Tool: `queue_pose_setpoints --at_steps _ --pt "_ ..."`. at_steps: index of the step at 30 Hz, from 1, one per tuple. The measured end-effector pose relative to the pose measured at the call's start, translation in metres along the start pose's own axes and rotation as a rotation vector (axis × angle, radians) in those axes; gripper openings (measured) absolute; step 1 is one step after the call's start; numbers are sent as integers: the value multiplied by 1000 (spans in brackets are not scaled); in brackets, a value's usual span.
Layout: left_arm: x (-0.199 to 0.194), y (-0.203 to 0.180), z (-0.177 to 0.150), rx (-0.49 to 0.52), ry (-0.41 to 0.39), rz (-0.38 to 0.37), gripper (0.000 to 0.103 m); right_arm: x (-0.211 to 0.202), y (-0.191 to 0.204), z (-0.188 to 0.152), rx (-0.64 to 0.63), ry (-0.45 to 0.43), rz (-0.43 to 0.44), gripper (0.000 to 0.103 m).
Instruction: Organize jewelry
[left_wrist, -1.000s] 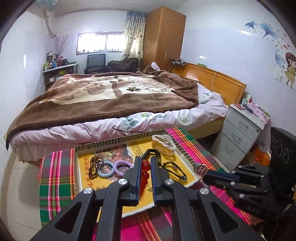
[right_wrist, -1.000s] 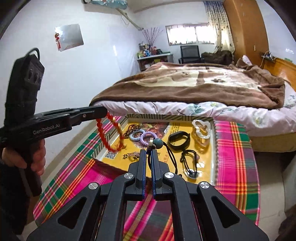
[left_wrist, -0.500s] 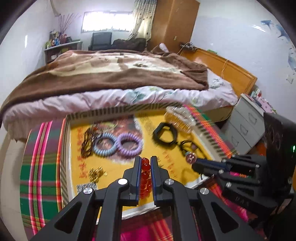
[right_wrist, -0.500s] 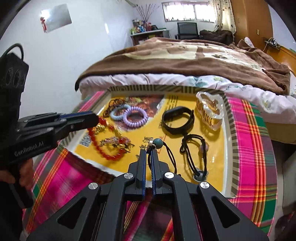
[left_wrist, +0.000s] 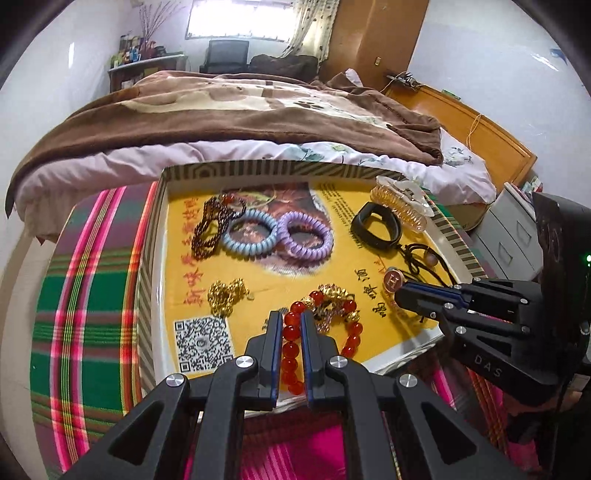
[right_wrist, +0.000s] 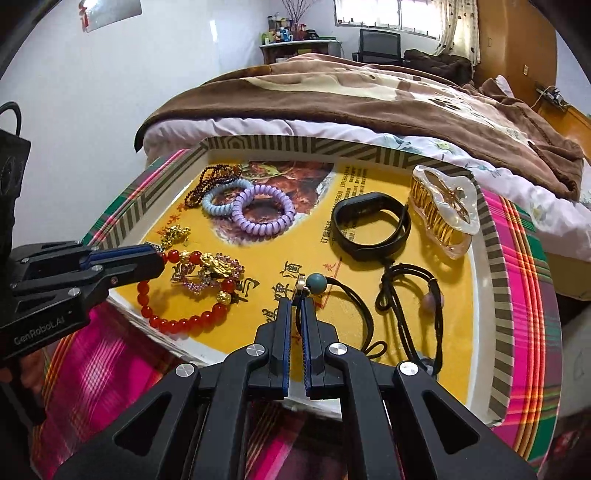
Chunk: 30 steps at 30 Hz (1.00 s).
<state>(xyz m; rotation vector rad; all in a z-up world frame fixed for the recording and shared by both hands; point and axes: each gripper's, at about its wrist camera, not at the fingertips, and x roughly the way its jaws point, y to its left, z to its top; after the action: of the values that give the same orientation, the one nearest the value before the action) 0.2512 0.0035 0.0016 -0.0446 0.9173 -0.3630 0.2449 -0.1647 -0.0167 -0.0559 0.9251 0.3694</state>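
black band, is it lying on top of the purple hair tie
No, the black band lies apart from the purple hair tie, with bare yellow tray between them.

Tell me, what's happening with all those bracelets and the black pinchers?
A person is sorting jewelry in a striped tray on a plaid cloth, with a pincher tool in each hand. The left gripper is shut on a red bead bracelet, most of which lies on the tray. The right gripper is shut on a black cord necklace near its green bead. Hair ties, a black band and a clear hair claw lie farther back.
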Motion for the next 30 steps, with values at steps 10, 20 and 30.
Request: queue_pose_setpoints --at_steps 10,20,30 --pt "2 1 -4 -6 10 20 21 0 2 2 19 -12 -15 15" --pt "-12 -3 -4 -21 -26 49 60 -15 -3 -1 71 -46 -3 39" --pt "-47 -21 -15 -17 -90 151 84 -54 1 -13 116 -124 -28 49"
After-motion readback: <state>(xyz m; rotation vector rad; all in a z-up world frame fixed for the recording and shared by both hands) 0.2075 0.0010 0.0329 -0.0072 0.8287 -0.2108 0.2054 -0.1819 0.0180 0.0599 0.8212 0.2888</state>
